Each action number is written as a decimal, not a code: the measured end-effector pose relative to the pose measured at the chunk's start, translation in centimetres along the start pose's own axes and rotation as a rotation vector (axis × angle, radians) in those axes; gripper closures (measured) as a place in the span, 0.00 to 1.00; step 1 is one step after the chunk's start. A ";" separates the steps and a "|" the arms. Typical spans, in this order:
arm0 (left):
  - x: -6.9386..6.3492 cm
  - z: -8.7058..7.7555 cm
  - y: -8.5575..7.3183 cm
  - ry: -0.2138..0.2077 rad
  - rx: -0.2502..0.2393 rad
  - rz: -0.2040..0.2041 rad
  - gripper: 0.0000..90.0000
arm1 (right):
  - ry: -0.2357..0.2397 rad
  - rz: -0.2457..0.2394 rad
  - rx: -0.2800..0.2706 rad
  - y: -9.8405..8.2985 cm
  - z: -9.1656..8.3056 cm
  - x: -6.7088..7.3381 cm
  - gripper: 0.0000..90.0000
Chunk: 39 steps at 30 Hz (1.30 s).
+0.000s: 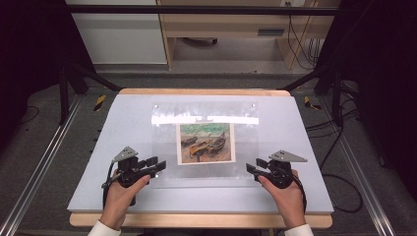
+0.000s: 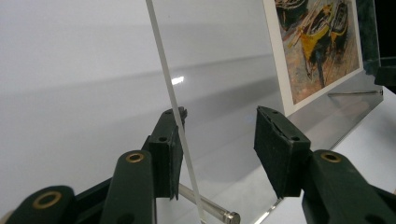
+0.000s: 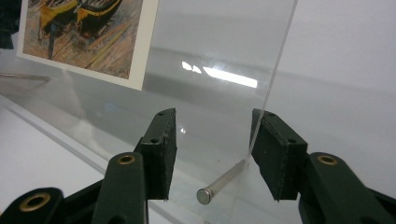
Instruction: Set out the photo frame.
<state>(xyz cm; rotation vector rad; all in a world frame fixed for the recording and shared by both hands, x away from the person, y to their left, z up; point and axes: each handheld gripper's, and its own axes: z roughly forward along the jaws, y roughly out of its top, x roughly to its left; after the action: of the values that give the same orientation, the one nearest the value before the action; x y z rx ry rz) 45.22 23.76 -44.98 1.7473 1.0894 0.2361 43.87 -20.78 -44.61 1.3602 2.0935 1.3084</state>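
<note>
On the pale table (image 1: pixel 98 147) lay a clear acrylic frame (image 1: pixel 164 142) with a boat painting print (image 1: pixel 205 142) at its middle, and the left gripper (image 1: pixel 158 166) and right gripper (image 1: pixel 250 168) each straddled a near corner, jaws partly parted and not clamping, with a small metal pin (image 3: pixel 219 182) between the right one's pads.

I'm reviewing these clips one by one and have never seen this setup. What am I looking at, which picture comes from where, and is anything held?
A person holds a handheld two-jaw tool in each hand: left tool, right tool. The high view looks down on the table. The other two pictures come from cameras riding on each tool. On the table lies a clear acrylic frame with a boat painting print inside. Each tool's jaws straddle a side edge of the frame near a metal pin, with a visible gap left at one pad, so nothing looks clamped yet.
</note>
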 end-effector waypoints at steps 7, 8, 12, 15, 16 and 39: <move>-0.2 -0.3 -0.2 0.003 0.006 0.010 0.61 | -0.014 -0.018 0.014 -0.3 -0.4 0.3 0.60; -0.2 -0.3 -0.2 0.003 0.006 0.010 0.61 | -0.015 -0.022 0.014 -0.3 -0.4 0.4 0.60; -0.4 -0.5 -0.4 0.009 0.009 0.022 0.62 | -0.023 -0.034 0.024 -0.5 -0.6 0.5 0.61; -0.5 -0.6 -0.4 0.009 0.010 0.024 0.62 | -0.030 -0.047 0.025 -0.6 -0.7 0.6 0.62; -0.5 -0.6 -0.4 0.009 0.010 0.024 0.62 | -0.030 -0.047 0.025 -0.6 -0.7 0.6 0.62; -0.8 -0.9 -0.8 0.015 0.025 0.054 0.64 | -0.046 -0.071 0.048 -1.1 -1.0 1.0 0.65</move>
<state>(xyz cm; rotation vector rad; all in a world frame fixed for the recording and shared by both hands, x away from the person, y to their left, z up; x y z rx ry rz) 43.76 23.80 -44.96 1.8015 1.0607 0.2700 42.10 -20.57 -44.76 1.3093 2.1348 1.1953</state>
